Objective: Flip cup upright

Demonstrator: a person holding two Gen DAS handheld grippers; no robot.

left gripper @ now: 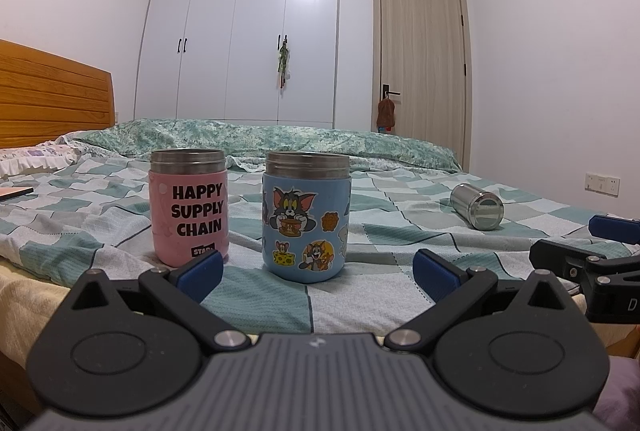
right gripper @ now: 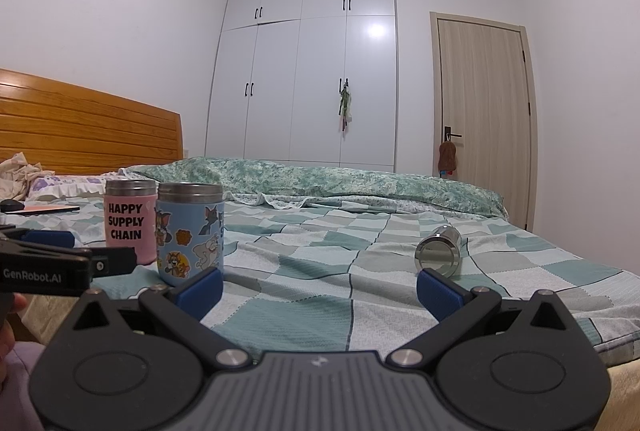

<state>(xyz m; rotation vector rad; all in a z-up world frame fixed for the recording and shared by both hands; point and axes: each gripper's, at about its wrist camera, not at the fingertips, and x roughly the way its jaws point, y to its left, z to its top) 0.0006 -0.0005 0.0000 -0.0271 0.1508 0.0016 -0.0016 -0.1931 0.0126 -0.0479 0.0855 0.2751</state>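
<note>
Three cups are on the bed (left gripper: 360, 311), and only one needs work. At about 10 o'clock in the left view stands the pink cup (left gripper: 188, 207), reading "HAPPY SUPPLY CHAIN" with a cut-off "STAR" tag below; beside it the blue cup (left gripper: 306, 219) shows cat-and-mouse cartoon stickers. Both stand upright, so I judge they are not the target. The left gripper (left gripper: 318, 271) is spread wide and holds nothing. At 2 o'clock the steel cup (right gripper: 438, 251) lies on its side, well apart. The right gripper (right gripper: 320, 287), also spread and empty, probably waits for it. "GenRobot.AI" is printed on the left tool.
</note>
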